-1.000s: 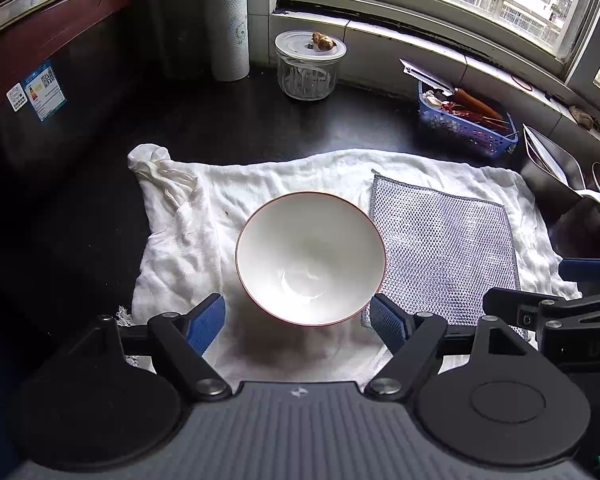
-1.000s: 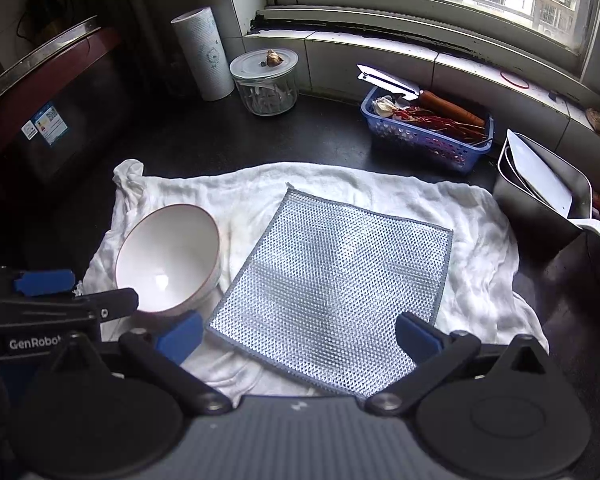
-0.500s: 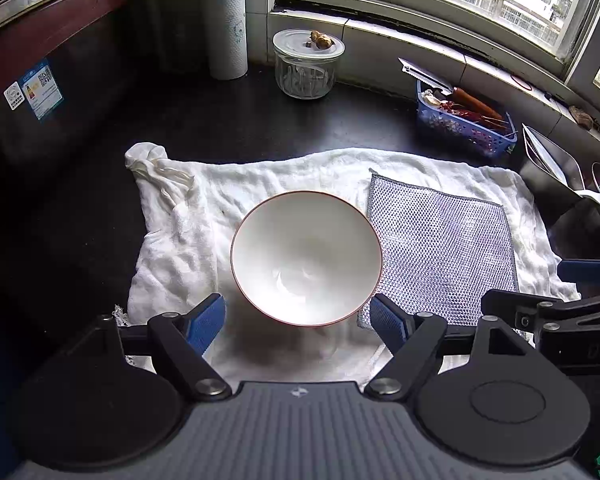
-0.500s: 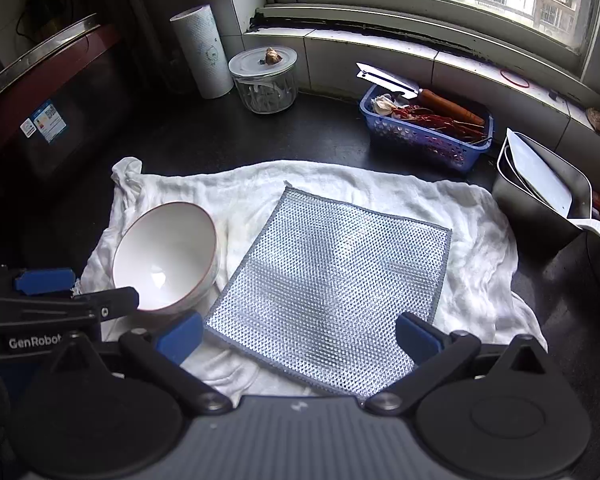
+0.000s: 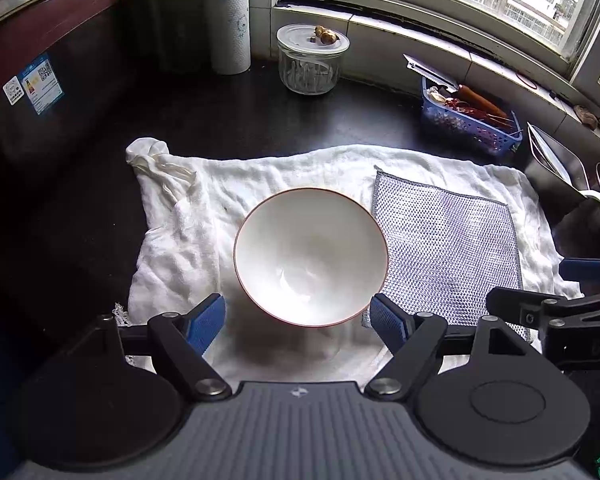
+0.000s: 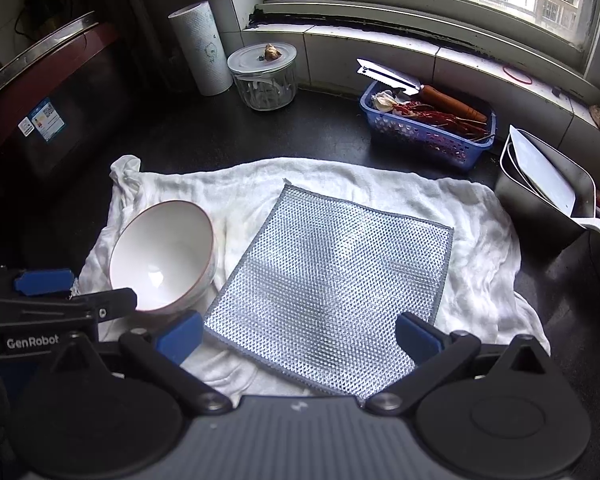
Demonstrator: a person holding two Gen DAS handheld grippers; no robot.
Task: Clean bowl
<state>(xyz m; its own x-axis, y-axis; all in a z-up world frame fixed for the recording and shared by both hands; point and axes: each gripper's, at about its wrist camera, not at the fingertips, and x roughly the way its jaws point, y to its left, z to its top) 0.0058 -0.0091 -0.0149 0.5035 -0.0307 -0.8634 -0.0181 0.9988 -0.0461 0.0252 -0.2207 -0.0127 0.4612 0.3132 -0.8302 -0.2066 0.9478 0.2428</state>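
I have the left gripper (image 5: 298, 318) hovering low over the near edge of the white towel (image 5: 188, 232), its jaws released and spread wide, one blue pad on each side of the near rim of the bowl (image 5: 311, 257) without touching it. The bowl is white with a thin reddish rim, sits upright on the towel left of centre, and looks empty and glossy inside. Just to its right lies the silver mesh cloth (image 5: 448, 248), flat on the same towel, its left edge right beside the bowl; from the left wrist view I cannot tell whether the two touch. Through the right wrist camera, the right gripper (image 6: 298, 334) is also released, jaws wide apart over the near edge of the mesh cloth (image 6: 332, 280), gripping nothing. In that view the bowl (image 6: 162, 256) appears at the left, partly behind the left gripper's dark linkage. The towel (image 6: 480, 240) is spread over a dark table (image 6: 332, 136). Further back stand a paper towel roll (image 6: 200, 48), a lidded glass jar (image 6: 264, 78) with a small brown lump on its lid, and a blue basket (image 6: 424, 134) holding a knife and red chillies. A metal container (image 6: 540, 208) sits at the far right.
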